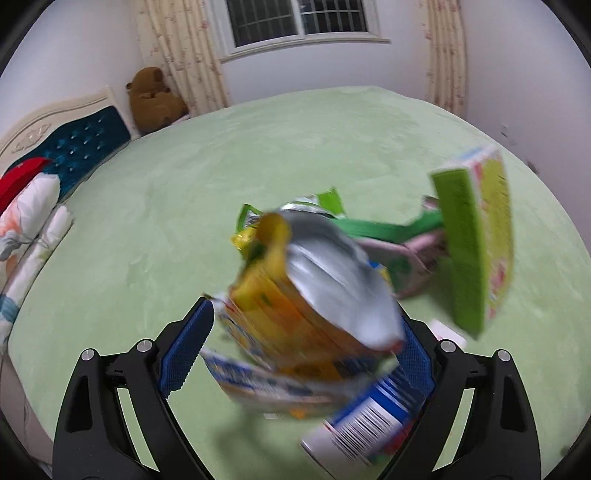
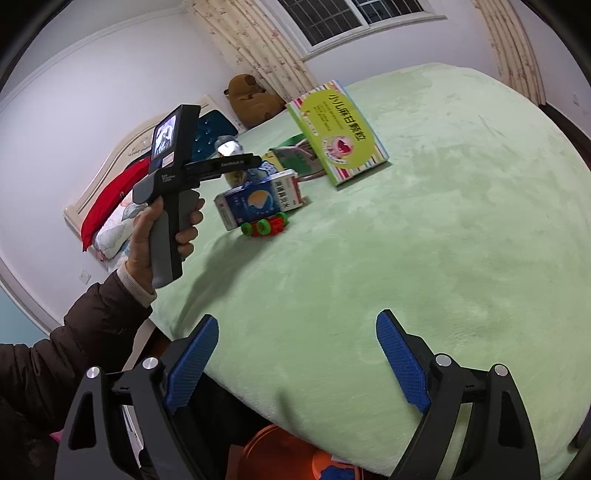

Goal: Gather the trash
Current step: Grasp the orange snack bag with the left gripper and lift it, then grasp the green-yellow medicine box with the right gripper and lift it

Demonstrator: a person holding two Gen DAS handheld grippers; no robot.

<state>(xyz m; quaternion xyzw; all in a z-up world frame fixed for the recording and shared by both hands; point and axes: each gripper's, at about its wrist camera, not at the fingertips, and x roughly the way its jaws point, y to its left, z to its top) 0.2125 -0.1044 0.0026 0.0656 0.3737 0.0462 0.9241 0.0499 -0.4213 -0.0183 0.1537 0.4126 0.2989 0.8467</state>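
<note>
The left wrist view looks steeply down, close over the pale green plush bed (image 1: 258,147). The right wrist view sits back at the bed's edge (image 2: 443,221). Both share the lime-green cardboard box (image 1: 476,236) (image 2: 341,134) and the barred window (image 1: 299,18) (image 2: 351,18).

In the left wrist view, motion blur smears the snack wrapper (image 1: 310,295) at centre, its print unreadable. It hides the left gripper (image 1: 306,343) pads' tips. At six o'clock in the right view, the orange bin (image 2: 273,454) is cut off.
</note>
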